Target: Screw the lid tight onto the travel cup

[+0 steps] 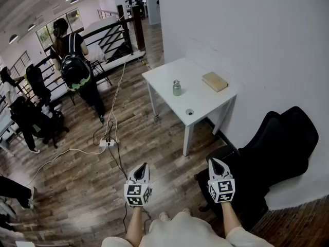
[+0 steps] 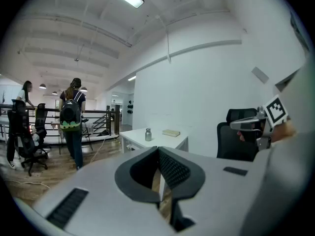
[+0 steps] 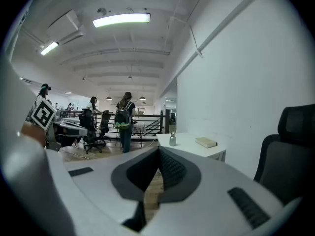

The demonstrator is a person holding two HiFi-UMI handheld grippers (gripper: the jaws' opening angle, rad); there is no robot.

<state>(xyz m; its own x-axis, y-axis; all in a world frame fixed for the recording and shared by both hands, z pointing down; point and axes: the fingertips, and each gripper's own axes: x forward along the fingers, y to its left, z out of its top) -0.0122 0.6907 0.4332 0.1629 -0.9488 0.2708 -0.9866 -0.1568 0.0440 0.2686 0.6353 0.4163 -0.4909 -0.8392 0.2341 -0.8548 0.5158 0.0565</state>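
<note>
Left tool (image 1: 144, 166) and right tool (image 1: 213, 161) are hanging shut, empty, well apart from the small grey metal travel cup (image 1: 177, 88) on the white bench (image 1: 164, 81). The next move calls for approaching, probably its round lid (image 1: 189, 111) first.

left gripper (image 1: 145, 164) and right gripper (image 1: 211, 160): pale grey bodies, black jaws, black-and-white marker cubes (image 1: 136, 194); cream clothes (image 1: 180, 231) worn.

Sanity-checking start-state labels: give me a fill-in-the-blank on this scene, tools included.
The left tool and right tool both have jaws ____, holding nothing.
The travel cup stands ____ on the white table.
The lid lies on the table, apart from the ____.
Missing: shut; upright; cup.
</note>
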